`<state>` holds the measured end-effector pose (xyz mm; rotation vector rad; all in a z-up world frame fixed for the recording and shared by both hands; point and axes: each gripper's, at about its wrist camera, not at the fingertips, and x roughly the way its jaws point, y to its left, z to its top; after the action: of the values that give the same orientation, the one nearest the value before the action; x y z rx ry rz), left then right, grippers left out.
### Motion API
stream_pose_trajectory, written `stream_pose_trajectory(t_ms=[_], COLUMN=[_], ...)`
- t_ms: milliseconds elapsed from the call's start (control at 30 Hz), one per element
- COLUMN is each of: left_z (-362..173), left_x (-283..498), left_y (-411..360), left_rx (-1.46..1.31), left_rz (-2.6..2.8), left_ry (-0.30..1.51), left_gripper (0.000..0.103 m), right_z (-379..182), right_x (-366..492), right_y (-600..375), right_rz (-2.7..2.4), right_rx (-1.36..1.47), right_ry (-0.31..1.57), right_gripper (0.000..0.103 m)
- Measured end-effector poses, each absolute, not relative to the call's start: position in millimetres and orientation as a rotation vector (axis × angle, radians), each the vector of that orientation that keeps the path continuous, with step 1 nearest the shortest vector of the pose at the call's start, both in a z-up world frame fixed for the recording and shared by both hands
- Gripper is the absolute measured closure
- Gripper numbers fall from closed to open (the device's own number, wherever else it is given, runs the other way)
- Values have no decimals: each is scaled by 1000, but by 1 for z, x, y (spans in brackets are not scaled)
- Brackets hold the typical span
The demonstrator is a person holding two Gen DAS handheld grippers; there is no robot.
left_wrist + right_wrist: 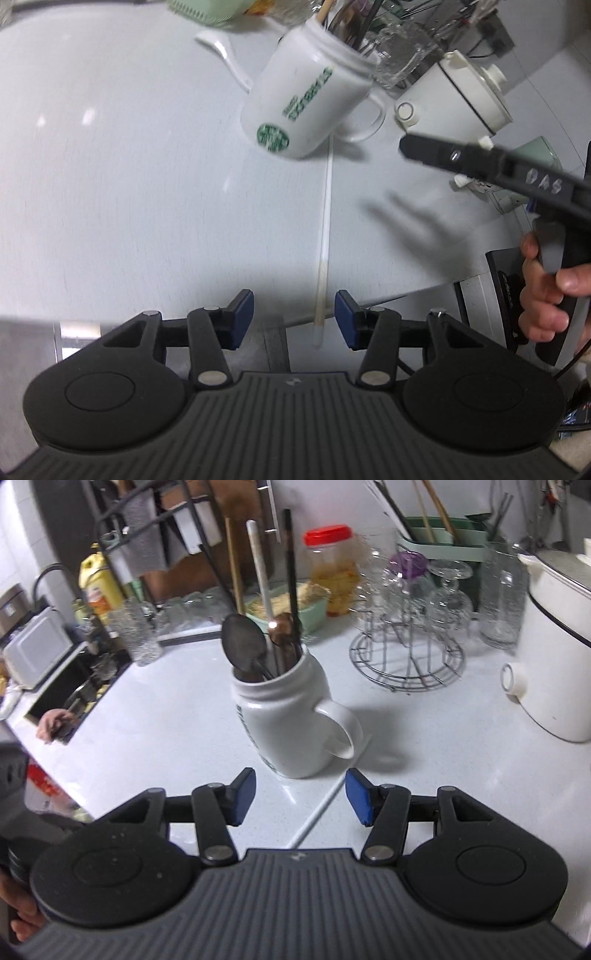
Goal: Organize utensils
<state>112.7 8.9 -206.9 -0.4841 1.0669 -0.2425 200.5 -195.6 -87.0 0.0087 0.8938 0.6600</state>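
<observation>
Plainly, the white mug bears a green round logo; both the left gripper and the right gripper gape empty.

The white mug ahead of my left tongs carries a round green emblem low on its side and a line of green lettering running up toward the rim. The print is too smeared for me to spell out, and the small line beside it is no clearer. From my right tongs I see only the edge of that lettering curling round the mug's left side, again unreadable. On the dark arm of my right tongs, reaching in from the right, pale hand-marked characters look like "DAS", though the first one is uncertain. The yellow bottle far to the left has a label I cannot read.
</observation>
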Motion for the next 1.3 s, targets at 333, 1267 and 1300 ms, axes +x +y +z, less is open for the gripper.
stream_pose_trajectory(t_ms=[333,1267,1300], left_z=[-237,-242,-242], left_x=[107,86,86], left_y=[-17,0,0], left_rx=[-541,-667,-660], left_rz=[-197,-166,-162], left_ry=[1119,1053,1047], left_gripper=[58,64,63], right_z=[-93,-107,-107], right_x=[207,245,246], right_y=[-213,-162,-161], right_rz=[665,816,817], right_rx=[4,-186,-184], right_ry=[878,795,795], right_gripper=[23,17,17])
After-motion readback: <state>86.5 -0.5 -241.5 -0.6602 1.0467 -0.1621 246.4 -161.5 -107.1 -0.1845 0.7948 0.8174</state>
